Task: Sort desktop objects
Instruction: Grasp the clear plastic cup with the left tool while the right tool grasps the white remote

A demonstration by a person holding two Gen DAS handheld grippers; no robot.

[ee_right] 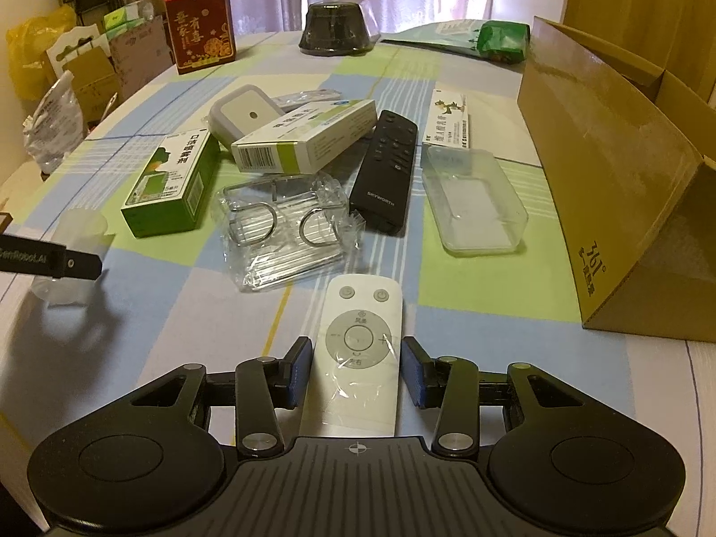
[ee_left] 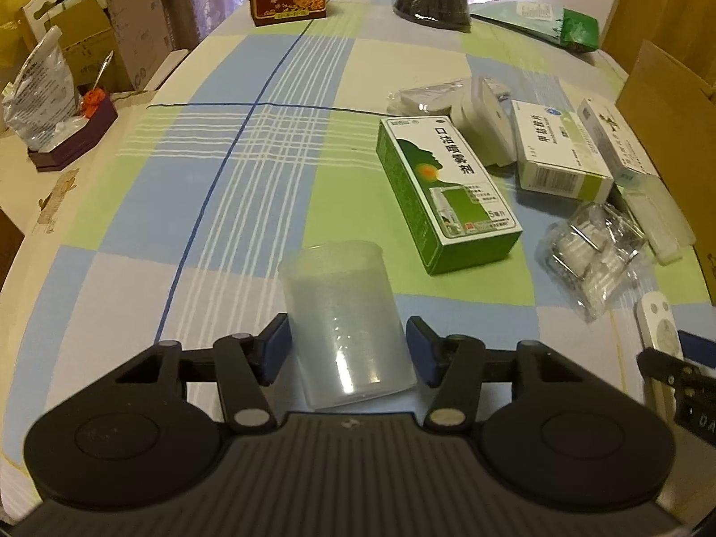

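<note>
Frosted cylindrical cup [ee_left: 344, 326], slim glossy remote [ee_right: 358, 353]

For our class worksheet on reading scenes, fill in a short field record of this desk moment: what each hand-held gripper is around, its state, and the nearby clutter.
left hand-held gripper: open, pads either side of a clear cup
right hand-held gripper: open, pads either side of a white remote
cup: upright on the tablecloth
nearby: green box, black remote, clear tray
right edge: cardboard box
</note>
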